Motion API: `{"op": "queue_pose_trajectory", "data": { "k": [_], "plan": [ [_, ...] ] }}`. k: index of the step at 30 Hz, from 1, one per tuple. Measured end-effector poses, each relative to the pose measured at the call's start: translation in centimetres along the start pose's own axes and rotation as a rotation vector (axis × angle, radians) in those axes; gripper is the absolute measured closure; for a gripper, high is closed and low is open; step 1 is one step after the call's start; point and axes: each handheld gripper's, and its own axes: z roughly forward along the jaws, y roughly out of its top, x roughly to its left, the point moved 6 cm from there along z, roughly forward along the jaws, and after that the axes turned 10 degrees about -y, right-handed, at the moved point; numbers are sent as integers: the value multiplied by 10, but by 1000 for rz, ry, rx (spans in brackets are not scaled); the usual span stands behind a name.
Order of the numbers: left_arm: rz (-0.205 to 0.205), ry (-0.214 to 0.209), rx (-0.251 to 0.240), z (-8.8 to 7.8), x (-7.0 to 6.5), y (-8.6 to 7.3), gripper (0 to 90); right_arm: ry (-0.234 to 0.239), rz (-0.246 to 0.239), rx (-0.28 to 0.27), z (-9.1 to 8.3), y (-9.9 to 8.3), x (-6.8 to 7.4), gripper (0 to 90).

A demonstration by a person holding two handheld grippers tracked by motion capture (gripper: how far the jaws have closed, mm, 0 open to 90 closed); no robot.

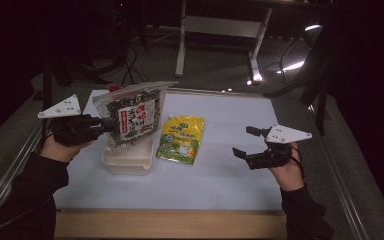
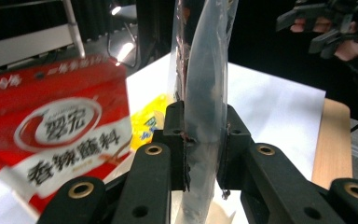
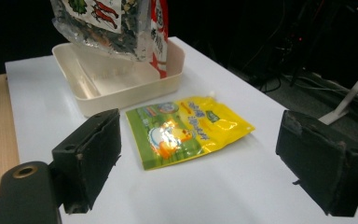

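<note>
My left gripper (image 1: 111,123) is shut on the edge of a clear seaweed snack bag (image 1: 132,115) and holds it in the air over a white plastic bin (image 1: 127,161). In the left gripper view the bag (image 2: 204,84) stands edge-on between the pads. A red sauce packet (image 2: 58,133) leans in the bin behind the bag, seen too in the right gripper view (image 3: 160,32). A yellow-green pouch (image 1: 181,138) lies flat on the white mat to the right of the bin. My right gripper (image 1: 244,142) hovers open to the right of the pouch (image 3: 186,128), with nothing between its jaws.
The white mat (image 1: 220,175) covers the table, with a wooden strip (image 1: 170,225) along its near edge. Metal rails run down both table sides. A desk frame (image 1: 220,30) and dark stands sit beyond the far edge.
</note>
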Motion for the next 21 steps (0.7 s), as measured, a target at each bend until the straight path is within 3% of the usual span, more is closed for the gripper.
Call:
{"op": "queue_pose_trajectory", "data": {
  "k": [7,12,21],
  "plan": [
    [-37,47,10,-4,16,-20,784,9,6,2,3,-3,2,138],
    [-68,52,-1,1,25,-29,784,13,4,11,4,-5,3,138],
    [-63,44,41,14,32,-34,784,15,3,7,2,-4,2,138]
  ]
}}
